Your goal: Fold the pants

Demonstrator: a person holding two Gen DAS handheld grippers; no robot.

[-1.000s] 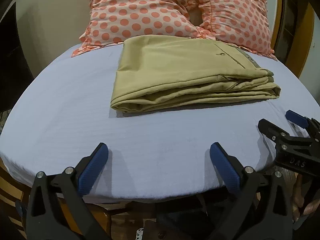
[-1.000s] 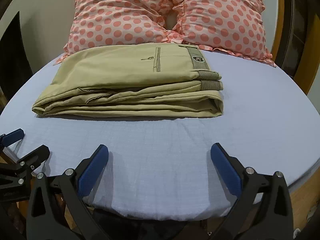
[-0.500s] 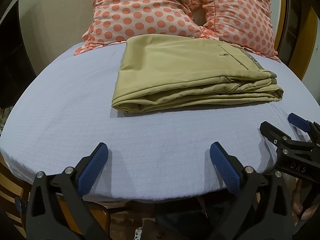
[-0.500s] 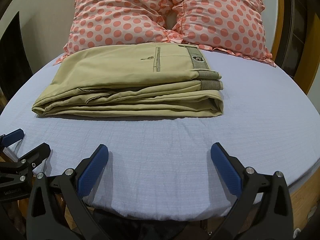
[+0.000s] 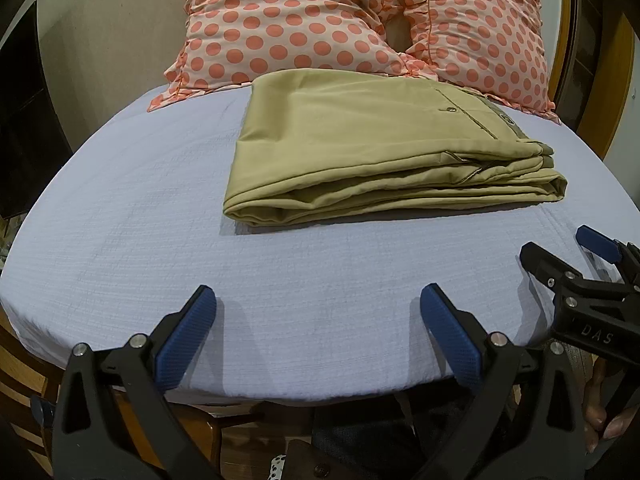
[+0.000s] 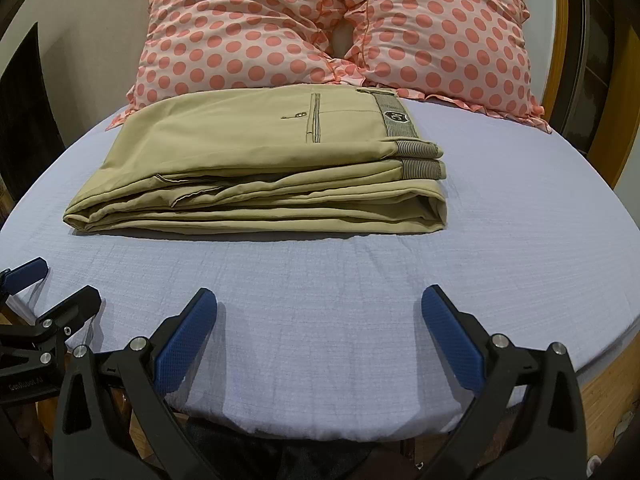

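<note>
The khaki pants (image 5: pixel 372 144) lie folded in a flat stack on the lavender sheet (image 5: pixel 160 240), near the pillows; they also show in the right wrist view (image 6: pixel 256 168), with the striped waistband at the right. My left gripper (image 5: pixel 318 308) is open and empty, over the near edge of the bed, well short of the pants. My right gripper (image 6: pixel 319 308) is open and empty too, at the near edge. Each gripper shows at the side of the other's view: the right one (image 5: pixel 560 256), the left one (image 6: pixel 56 284).
Two pink pillows with coral dots (image 5: pixel 288 28) (image 6: pixel 440 36) lean at the head of the bed behind the pants. A wooden frame (image 6: pixel 612 376) runs along the right. A dark panel (image 5: pixel 20 120) stands at the left. The bed edge lies just under both grippers.
The left gripper has drifted slightly, so the pants sit a little lower and more to the right in its view. The right gripper has barely moved. The pants stay still.
</note>
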